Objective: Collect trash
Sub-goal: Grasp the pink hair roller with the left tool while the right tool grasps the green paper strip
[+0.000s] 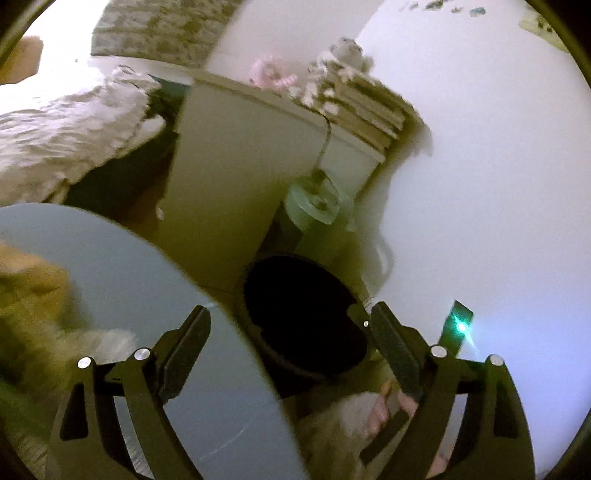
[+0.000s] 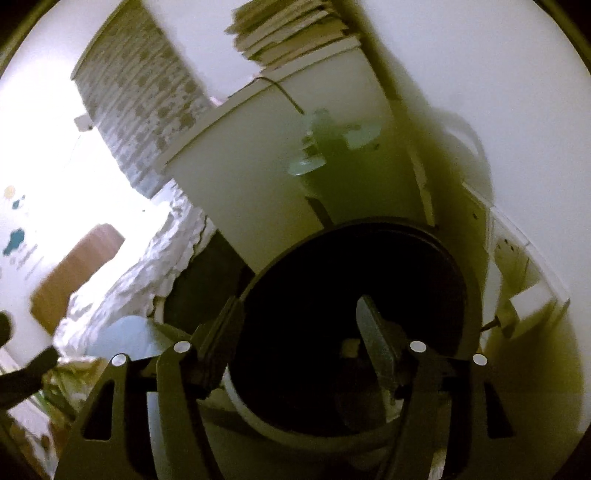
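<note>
Right gripper (image 2: 295, 317) points down over the mouth of a dark round bin (image 2: 424, 266); jaws stand apart, nothing between the pads. Bin interior mostly black; a small pale scrap (image 2: 350, 347) shows low inside, identity unclear. Behind the bin, a white cabinet (image 2: 240, 177) with a stack of books (image 2: 295, 33) on top and a thin dark cable (image 2: 288, 94) hanging over its edge. Left of the cabinet, rumpled white bedding (image 2: 147, 266). At lower left, a pale blue round surface (image 2: 125, 336). A white wall (image 2: 480, 74) fills the right side.
</note>
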A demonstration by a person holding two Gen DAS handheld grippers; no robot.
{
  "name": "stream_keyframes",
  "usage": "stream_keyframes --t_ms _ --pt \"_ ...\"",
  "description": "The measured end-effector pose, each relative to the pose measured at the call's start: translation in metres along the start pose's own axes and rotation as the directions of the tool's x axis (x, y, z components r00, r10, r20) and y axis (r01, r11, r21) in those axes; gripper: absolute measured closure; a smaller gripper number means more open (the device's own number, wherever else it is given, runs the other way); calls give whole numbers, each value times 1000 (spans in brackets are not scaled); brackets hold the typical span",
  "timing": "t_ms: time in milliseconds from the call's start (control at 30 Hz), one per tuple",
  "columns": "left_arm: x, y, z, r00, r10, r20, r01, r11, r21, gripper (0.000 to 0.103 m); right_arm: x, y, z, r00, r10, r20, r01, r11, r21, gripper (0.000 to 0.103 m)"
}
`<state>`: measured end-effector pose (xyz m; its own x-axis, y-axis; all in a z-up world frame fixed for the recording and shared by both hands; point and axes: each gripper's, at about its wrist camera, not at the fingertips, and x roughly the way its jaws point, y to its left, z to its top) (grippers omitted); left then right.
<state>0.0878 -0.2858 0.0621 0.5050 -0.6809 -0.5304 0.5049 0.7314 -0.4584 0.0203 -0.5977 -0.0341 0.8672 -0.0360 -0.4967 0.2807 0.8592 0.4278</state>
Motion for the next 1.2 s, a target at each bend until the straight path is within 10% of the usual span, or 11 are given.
stream_keyframes --t_ms 200,467,700,833,1000,1200 --pt "-102 66 -38 972 223 76 -214 971 -110 15 -5 71 -27 963 231 -138 -247 963 -110 39" --pt "-196 163 -86 823 567 22 -540 795 -277 17 -28 242 -75 795 489 -360 -594 748 -296 39" --pt "-186 207 -101 834 545 -87 -542 780 -313 23 6 341 -108 763 356 -539 -619 641 -453 42" --pt "-180 223 -107 841 529 -112 -536 789 -301 37 19 364 -127 759 272 -592 -612 606 -507 66" --pt "-189 228 -114 851 514 -105 -519 797 -310 69 10 364 -138 731 311 -608 -652 583 -485 91" --pt "-198 224 -118 862 502 -76 -498 809 -311 71 -8 345 -128 705 378 -601 -679 605 -416 95"
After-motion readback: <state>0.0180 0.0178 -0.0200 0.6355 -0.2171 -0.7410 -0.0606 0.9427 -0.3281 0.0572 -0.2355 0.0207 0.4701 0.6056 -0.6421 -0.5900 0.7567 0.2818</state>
